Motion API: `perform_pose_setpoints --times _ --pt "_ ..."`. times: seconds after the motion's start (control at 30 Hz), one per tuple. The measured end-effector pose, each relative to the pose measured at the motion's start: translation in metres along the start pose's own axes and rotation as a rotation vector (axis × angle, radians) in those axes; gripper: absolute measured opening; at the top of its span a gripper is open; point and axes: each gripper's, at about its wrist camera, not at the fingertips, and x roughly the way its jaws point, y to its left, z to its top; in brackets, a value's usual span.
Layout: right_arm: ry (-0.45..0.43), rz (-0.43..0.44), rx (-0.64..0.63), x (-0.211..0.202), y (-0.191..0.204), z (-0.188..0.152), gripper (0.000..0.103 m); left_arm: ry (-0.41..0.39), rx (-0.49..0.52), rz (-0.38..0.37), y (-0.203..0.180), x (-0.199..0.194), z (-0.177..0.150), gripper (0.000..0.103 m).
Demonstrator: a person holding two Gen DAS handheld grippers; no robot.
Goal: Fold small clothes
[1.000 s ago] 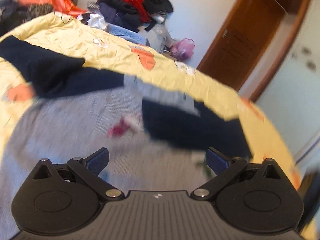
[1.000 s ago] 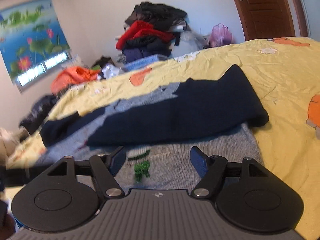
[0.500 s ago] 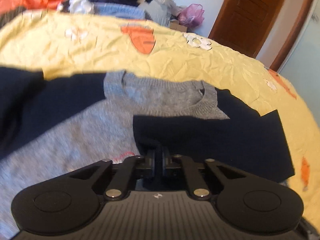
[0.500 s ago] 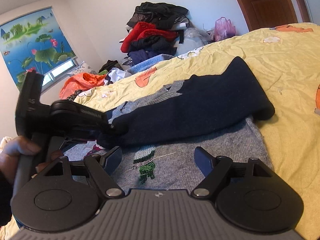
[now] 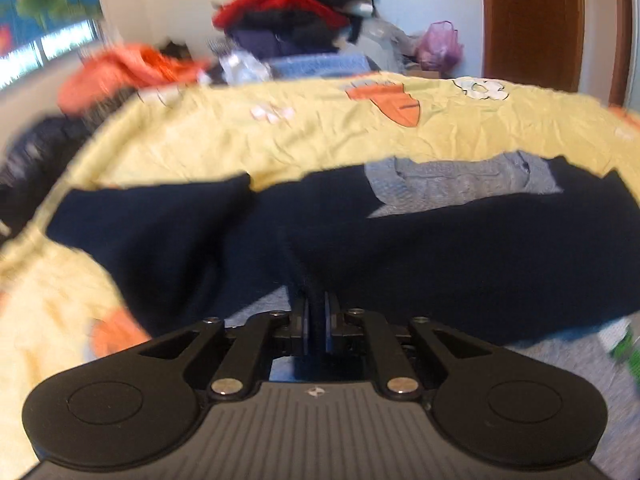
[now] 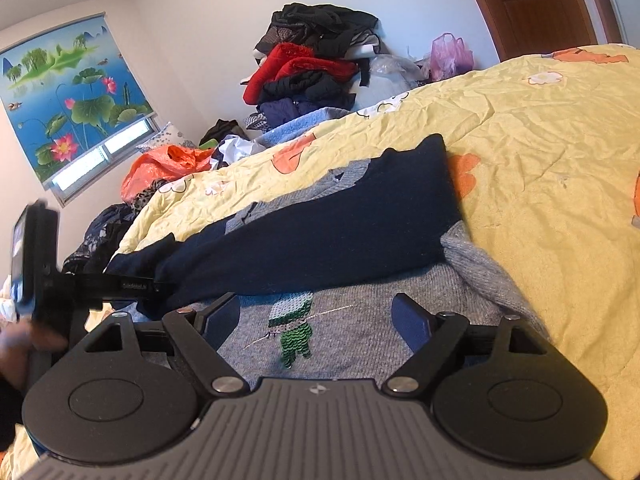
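Observation:
A grey knit sweater [image 6: 360, 300] with navy sleeves and a green sequin figure lies flat on the yellow bed cover [image 6: 540, 140]. One navy sleeve [image 6: 320, 232] is folded across its chest. My left gripper [image 5: 316, 312] is shut on the end of this navy sleeve [image 5: 440, 248], its jaws opening a touch with the cloth still pinched. In the right wrist view the left gripper [image 6: 160, 286] sits at the sleeve's left end. My right gripper [image 6: 316, 316] hovers low over the grey front, jaws opening, nothing between them.
A tall pile of clothes [image 6: 312, 76] stands against the far wall beyond the bed. An orange bag [image 6: 168, 168] lies left of it and a brown door [image 6: 532, 4] is at the right. A person's hand [image 6: 24, 344] holds the left gripper's handle.
The left gripper went from wide open to shut on the navy sleeve's end, then swung left and rolled, taking the cloth along. The right gripper stayed in place.

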Motion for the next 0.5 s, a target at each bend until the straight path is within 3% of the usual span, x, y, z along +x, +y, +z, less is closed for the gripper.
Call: perform_pose_setpoints --times 0.07,0.13,0.17,0.23,0.27,0.33,0.43,0.5 --pt "-0.004 -0.007 -0.034 -0.002 0.004 0.004 0.082 -0.074 0.011 0.053 -0.005 -0.019 0.0 0.009" --pt "-0.047 -0.013 -0.082 -0.007 0.012 0.017 0.082 -0.206 0.01 0.057 -0.004 -0.045 -0.004 0.012" --pt "-0.071 -0.013 -0.095 -0.008 0.016 0.029 0.084 -0.256 0.018 0.039 -0.006 -0.054 -0.004 0.022" --pt "-0.079 -0.057 -0.121 0.004 0.022 0.055 0.092 -0.298 0.047 -0.024 -0.011 -0.057 0.0 0.061" --pt "-0.059 -0.103 -0.147 0.018 0.024 0.069 0.092 -0.303 0.06 -0.053 -0.013 -0.056 0.002 0.086" --pt "0.005 -0.214 -0.219 0.052 0.028 0.089 0.089 -0.308 0.067 -0.108 -0.016 -0.045 0.007 0.088" --pt "0.08 -0.407 -0.35 0.1 0.025 0.105 0.083 -0.216 0.067 -0.162 -0.023 -0.02 0.015 0.087" --pt "0.076 -0.53 -0.406 0.117 0.015 0.11 0.083 -0.169 0.036 -0.207 -0.022 -0.008 0.011 0.087"
